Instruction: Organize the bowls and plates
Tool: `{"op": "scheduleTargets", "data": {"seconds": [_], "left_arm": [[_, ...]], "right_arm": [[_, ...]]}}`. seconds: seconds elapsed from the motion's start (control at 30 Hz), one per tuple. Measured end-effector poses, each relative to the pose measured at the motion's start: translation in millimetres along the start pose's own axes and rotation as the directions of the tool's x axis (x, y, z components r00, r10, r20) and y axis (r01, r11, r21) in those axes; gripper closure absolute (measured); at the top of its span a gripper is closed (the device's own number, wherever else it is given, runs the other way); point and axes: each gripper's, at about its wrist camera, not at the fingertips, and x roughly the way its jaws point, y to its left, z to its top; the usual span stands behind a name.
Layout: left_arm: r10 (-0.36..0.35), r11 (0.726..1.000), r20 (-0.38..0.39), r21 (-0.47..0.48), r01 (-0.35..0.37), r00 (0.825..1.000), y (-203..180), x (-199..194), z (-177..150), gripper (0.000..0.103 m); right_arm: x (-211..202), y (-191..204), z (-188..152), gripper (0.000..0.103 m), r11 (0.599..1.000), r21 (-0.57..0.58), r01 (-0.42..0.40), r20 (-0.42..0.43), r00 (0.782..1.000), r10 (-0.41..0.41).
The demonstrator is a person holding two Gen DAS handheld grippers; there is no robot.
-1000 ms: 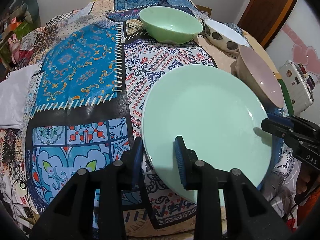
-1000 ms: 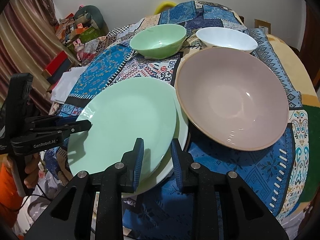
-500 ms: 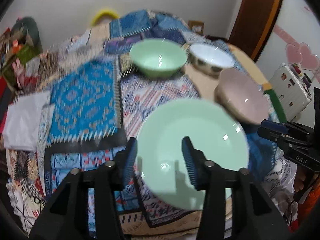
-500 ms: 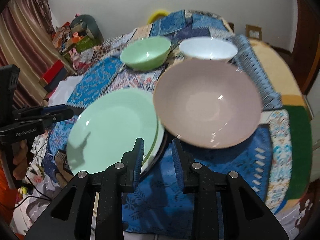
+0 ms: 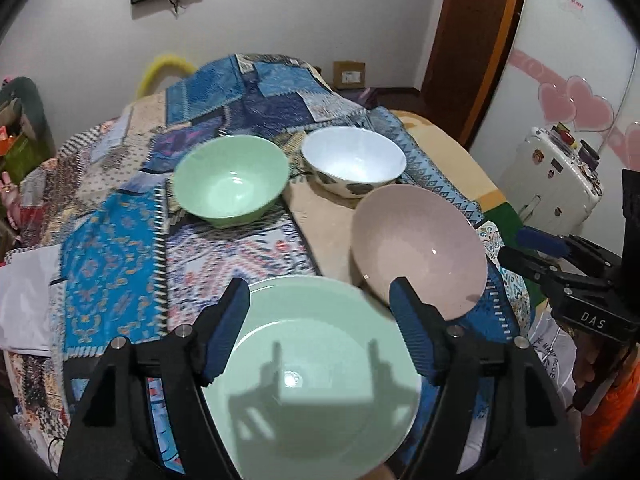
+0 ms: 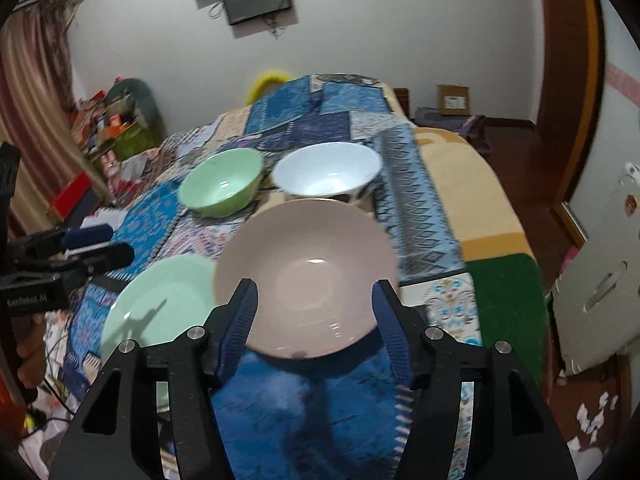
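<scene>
A pale green plate [image 5: 312, 380] lies flat at the near edge of the patchwork-covered table [image 5: 112, 248]. My left gripper [image 5: 320, 320] hovers above it, jaws opening, nothing between the pads. A pink bowl [image 6: 308, 280] sits right of the plate [image 6: 156, 316]. My right gripper [image 6: 314, 320] hangs over the bowl's near rim without touching it, jaws opening. Further back stand a green bowl [image 5: 232, 180] and a white spotted bowl [image 5: 354, 164]. Each gripper shows in the other's view: right gripper [image 5: 560, 256], left gripper [image 6: 80, 248].
A white folded cloth [image 5: 24, 292] lies at the table's left edge. A white case [image 5: 552, 184] stands off the right side. Boxes and clutter [image 6: 116, 128] pile up at the far left, and a wooden door [image 6: 568, 92] is at the right.
Both grippers have let go of the green plate's rim, opened wide and drawn back and up. The plate stays flat on the table.
</scene>
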Motion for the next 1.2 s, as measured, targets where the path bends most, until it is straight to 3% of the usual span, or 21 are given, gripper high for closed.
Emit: {"op": "scheduleTargets", "data": {"seconds": [0.3, 0.5, 0.87, 1.2], "left_arm": [[-0.020, 1.000, -0.087, -0.001, 0.020, 0.996, -18, 61, 12, 0.032], [-0.039, 0.999, -0.142, -0.005, 0.038, 0.989, -22, 92, 16, 0.050], [-0.097, 0.995, -0.219, -0.011, 0.097, 0.971, -31, 127, 14, 0.084], [-0.056, 0.998, -0.195, 0.021, 0.062, 0.979, -42, 119, 15, 0.084]], "right_arm": [[28, -27, -2, 0.047, 0.999, 0.045, 0.023, -0.038, 0.999, -0.021], [46, -36, -8, 0.050, 0.998, 0.061, 0.000, -0.062, 0.998, 0.004], [67, -41, -14, 0.082, 0.993, 0.092, -0.075, -0.100, 0.991, 0.084], [60, -40, -12, 0.083, 0.992, 0.100, -0.075, -0.095, 0.992, 0.085]]}}
